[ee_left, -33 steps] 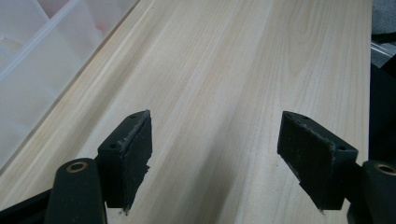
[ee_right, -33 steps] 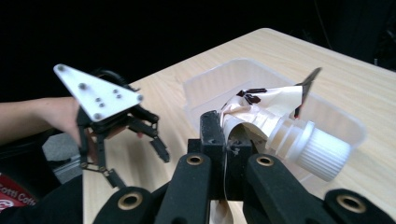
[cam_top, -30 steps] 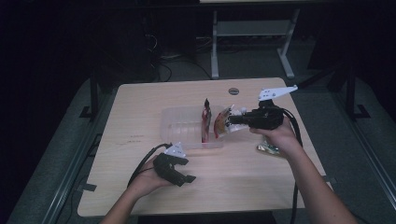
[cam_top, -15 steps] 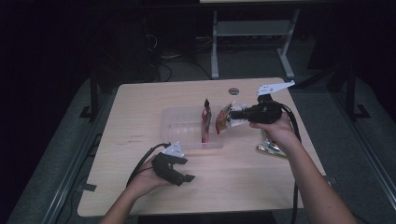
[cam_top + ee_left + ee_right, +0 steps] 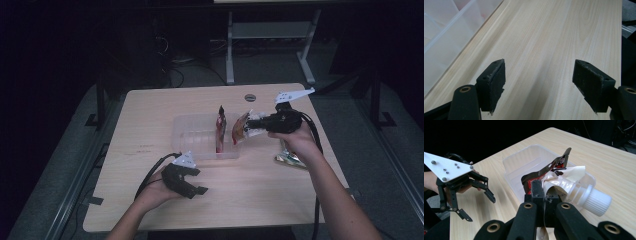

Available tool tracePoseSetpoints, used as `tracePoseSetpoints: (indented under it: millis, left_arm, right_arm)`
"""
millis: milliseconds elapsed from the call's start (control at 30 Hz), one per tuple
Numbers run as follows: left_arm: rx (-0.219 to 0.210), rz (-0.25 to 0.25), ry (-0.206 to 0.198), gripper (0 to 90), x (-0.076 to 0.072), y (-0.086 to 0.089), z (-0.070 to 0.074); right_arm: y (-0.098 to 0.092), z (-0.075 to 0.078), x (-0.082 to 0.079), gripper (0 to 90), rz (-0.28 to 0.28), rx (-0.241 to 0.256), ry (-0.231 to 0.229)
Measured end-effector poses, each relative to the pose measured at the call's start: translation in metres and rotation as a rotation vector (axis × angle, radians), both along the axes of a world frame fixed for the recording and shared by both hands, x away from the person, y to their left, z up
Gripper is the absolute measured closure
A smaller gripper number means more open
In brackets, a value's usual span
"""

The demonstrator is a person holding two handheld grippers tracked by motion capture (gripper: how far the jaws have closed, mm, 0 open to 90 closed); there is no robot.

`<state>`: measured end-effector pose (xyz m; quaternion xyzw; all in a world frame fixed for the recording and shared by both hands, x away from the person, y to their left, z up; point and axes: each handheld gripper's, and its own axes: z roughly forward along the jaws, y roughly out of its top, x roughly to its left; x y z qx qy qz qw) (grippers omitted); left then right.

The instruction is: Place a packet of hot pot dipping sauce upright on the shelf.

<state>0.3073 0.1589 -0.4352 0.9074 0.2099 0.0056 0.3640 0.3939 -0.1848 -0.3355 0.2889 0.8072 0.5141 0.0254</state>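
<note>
Right tongs [image 5: 255, 123] clamp a spouted pouch [image 5: 242, 128] over the clear bin's [image 5: 197, 134] right end; left tongs [image 5: 196, 183] spread wide, holding nothing.
Pouch lies roughly level, long axis across the tabletop [image 5: 260, 185]; in the right gripper view its white cap [image 5: 596, 201] sticks out sideways from the tongs. A red packet [image 5: 220, 131] stands upright in the bin. Another foil pouch [image 5: 290, 159] lies by the right wrist. Left tongs sit near the front edge, bare wood ahead.

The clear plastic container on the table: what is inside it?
A dark red packet stands upright inside the clear plastic container, near its right end. The rest looks empty. The pouch in the right gripper covers the right rim.
</note>
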Motion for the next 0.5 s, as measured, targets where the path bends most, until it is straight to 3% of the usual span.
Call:
tracePoseSetpoints:
  millis: [200,500]
  left_arm:
    - [0.001,-0.005,0.0,26.2,0.0,0.0,0.0]
    - [0.008,-0.02,-0.015,25.5,0.0,0.0,-0.002]
  right_arm:
    - [0.004,-0.004,0.001,89.6,0.005,-0.022,0.004]
    - [0.008,-0.017,0.004,89.6,-0.009,-0.007,0.017]
